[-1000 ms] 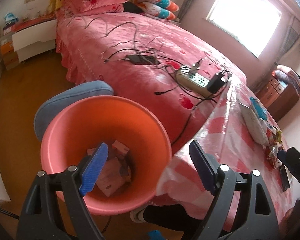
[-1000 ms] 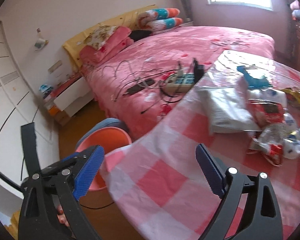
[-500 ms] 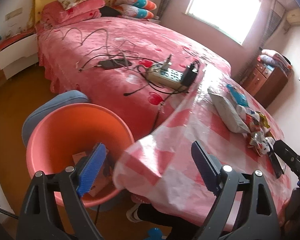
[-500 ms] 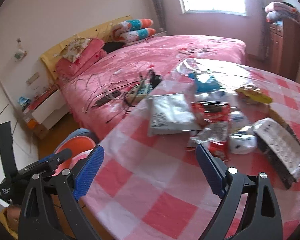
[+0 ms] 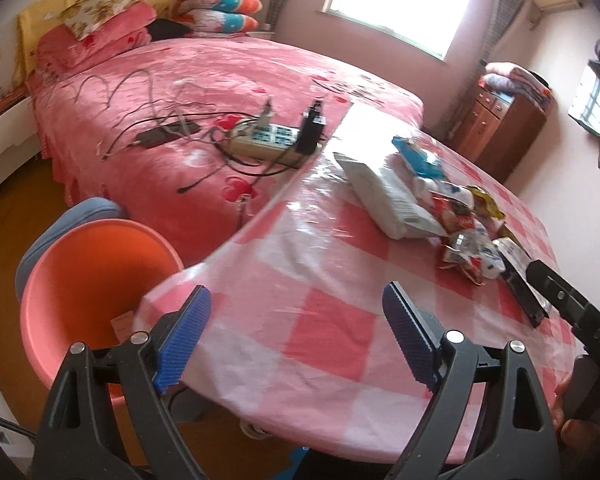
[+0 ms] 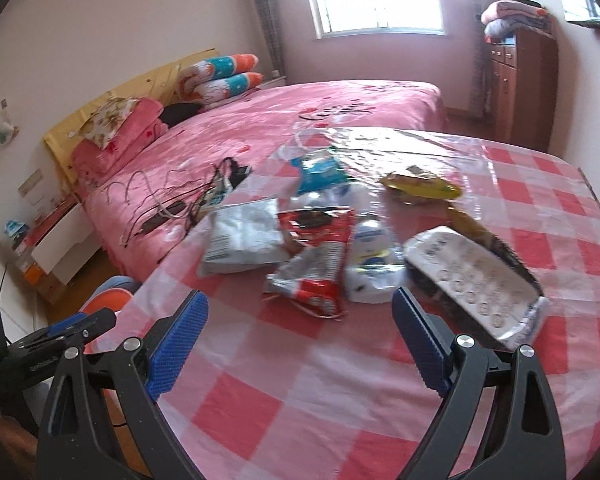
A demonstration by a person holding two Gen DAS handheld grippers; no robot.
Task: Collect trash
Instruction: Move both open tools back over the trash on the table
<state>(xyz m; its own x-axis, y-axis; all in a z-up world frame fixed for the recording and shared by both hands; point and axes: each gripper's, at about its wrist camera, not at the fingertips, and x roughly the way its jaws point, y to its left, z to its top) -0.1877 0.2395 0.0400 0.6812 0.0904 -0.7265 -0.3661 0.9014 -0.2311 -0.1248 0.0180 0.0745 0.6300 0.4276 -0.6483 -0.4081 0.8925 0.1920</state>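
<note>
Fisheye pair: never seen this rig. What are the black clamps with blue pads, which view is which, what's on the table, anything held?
No robot arm: a person holds a hand-held gripper in each hand, each with a camera looking along its fingers. The left wrist view shows the left hand-held gripper, the right wrist view the right hand-held gripper. Both are open and hold nothing. On the checked tablecloth lies trash: a white packet, a red snack bag, a yellow wrapper, a blue wrapper and a blister-pack sheet. The orange bin stands on the floor beside the table, paper inside.

both views overlook table (image 5: 340, 312)
</note>
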